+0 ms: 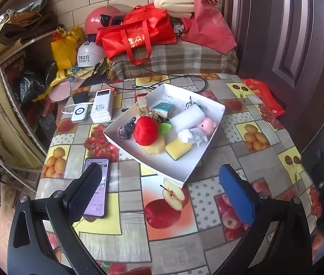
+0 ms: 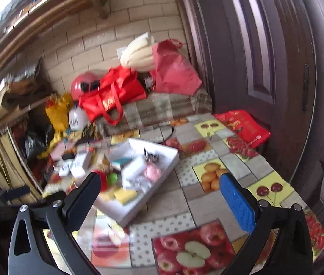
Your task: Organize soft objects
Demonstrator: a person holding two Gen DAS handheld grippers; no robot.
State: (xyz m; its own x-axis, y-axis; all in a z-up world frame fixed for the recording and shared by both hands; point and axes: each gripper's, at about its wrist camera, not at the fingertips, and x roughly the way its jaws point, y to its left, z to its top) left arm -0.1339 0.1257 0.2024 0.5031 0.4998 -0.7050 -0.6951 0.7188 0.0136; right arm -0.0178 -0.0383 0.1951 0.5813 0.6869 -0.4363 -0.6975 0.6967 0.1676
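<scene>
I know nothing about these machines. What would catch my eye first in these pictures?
Probably the white tray in the middle of the fruit-print tablecloth, crowded with small soft things, chief among them a bright red plush ball beside a yellow sponge. Behind the table, a shiny red bag tops a cluttered checked bench.

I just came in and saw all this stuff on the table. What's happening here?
Someone is tidying soft things with two hand-held grippers. Right now both the left gripper and the right gripper are open and empty, hovering over the fruit-patterned table. The soft things, such as a red plush ball, a yellow sponge and a small pink toy, lie in the white box. A phone lies beside the box.
</scene>
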